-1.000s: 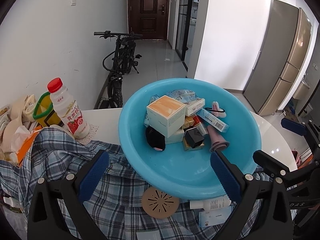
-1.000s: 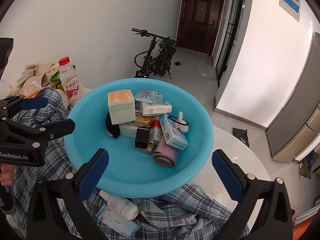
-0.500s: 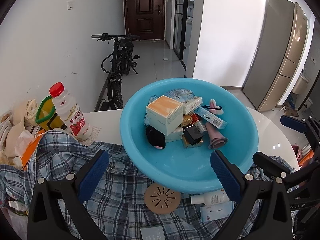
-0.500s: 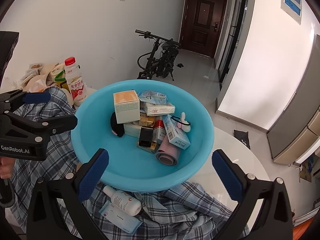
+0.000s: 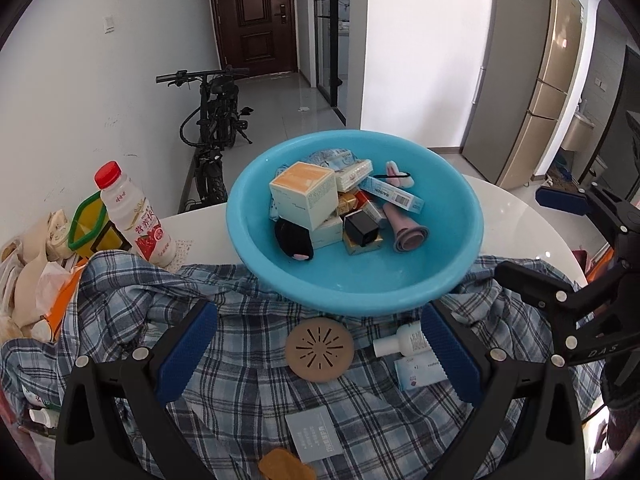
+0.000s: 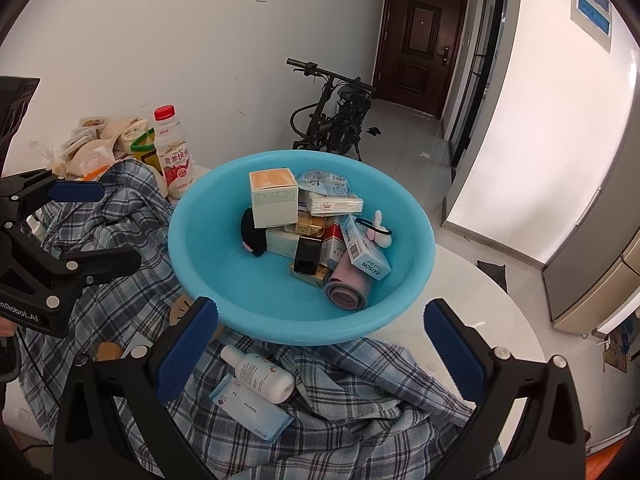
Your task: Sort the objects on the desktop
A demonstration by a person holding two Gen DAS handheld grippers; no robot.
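Observation:
A blue basin point(image 5: 448, 276) point(image 6: 192, 264) sits on a plaid shirt point(image 5: 248, 368) point(image 6: 360, 384) on the white table, filled with boxes, a pink roll point(image 5: 406, 232) and a black pouch. In front of it lie a tan disc point(image 5: 320, 347), a white bottle point(image 5: 404, 338) point(image 6: 260, 372) and a blue packet point(image 6: 248, 406). My left gripper point(image 5: 318, 354) hangs open above the disc, nothing between its fingers. My right gripper point(image 6: 318, 350) is open over the basin's near rim and the bottle, holding nothing.
A red-capped milk bottle point(image 5: 134, 216) point(image 6: 173, 152) and a heap of bags point(image 5: 28, 264) stand at the table's left. A grey card point(image 5: 314, 434) and a tan patch point(image 5: 286, 466) lie on the shirt. A bicycle point(image 5: 216, 116), a door and a fridge point(image 5: 532, 76) stand beyond the table.
Both grippers have drawn back and up from the basin, so it looks smaller and more of the shirt, disc, bottle and packet shows. Both stay open.

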